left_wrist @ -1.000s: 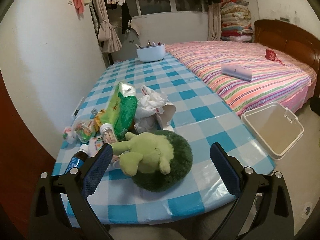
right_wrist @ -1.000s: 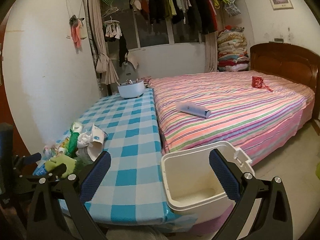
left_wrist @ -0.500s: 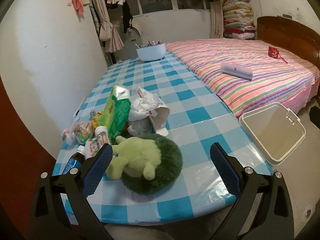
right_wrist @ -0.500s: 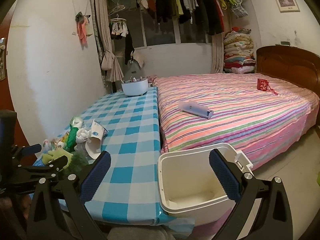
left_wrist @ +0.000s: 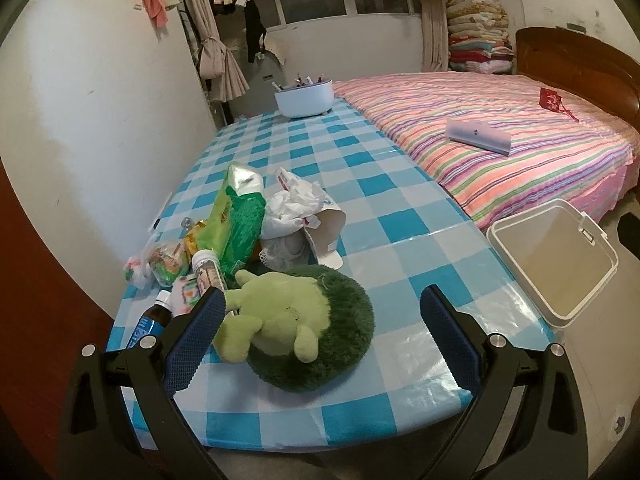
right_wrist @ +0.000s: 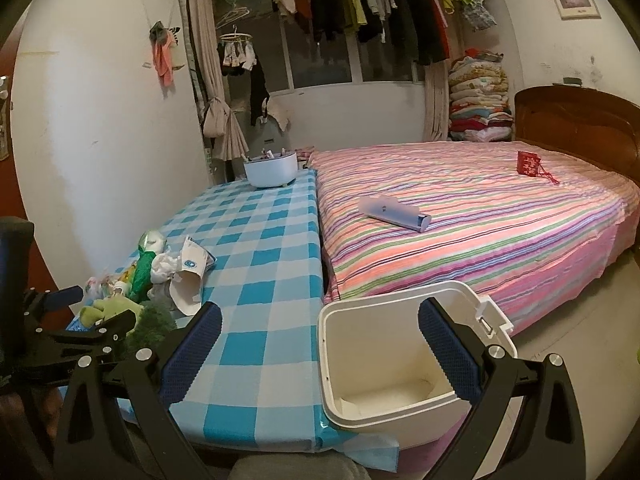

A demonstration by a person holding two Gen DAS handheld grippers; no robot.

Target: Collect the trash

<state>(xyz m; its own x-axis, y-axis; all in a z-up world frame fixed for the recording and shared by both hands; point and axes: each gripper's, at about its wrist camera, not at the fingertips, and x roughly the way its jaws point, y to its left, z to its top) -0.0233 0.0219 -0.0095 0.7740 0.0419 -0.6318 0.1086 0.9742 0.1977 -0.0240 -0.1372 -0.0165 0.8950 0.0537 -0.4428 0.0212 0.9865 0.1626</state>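
The left gripper (left_wrist: 320, 312) hangs above the near edge of the table (left_wrist: 360, 184), which is covered with a blue and white checked cloth. Its jaws stand wide open and hold nothing; the blue pads (left_wrist: 194, 334) touch no object. Between the pads, lower down on the table, lies a green plush toy (left_wrist: 296, 328), near the front edge of the table.

The trash is in a heap on the table, just behind the plush toy. There is a green snack bag (left_wrist: 236, 220) standing up, and beside it crumpled white paper (left_wrist: 292, 208) with a white paper cup (left_wrist: 326, 230) lying on its side. On the wall side of the snack bag are a small jar with a white cap (left_wrist: 208, 270), small colourful wrappers (left_wrist: 166, 260) and a dark bottle with a blue label (left_wrist: 150, 320) at the table corner.

The right gripper (right_wrist: 320, 340) is also wide open and empty. It is in the air over the gap between the table and a white bin (right_wrist: 400, 360), which stands open on the floor just beside the front corner of the table, on the bed side. The inside of the bin looks empty, only its pale bottom shows.

At the far end of the table stands a white bowl-like container (left_wrist: 304, 98). The bed (left_wrist: 500, 140) with striped cover runs along the side of the table.
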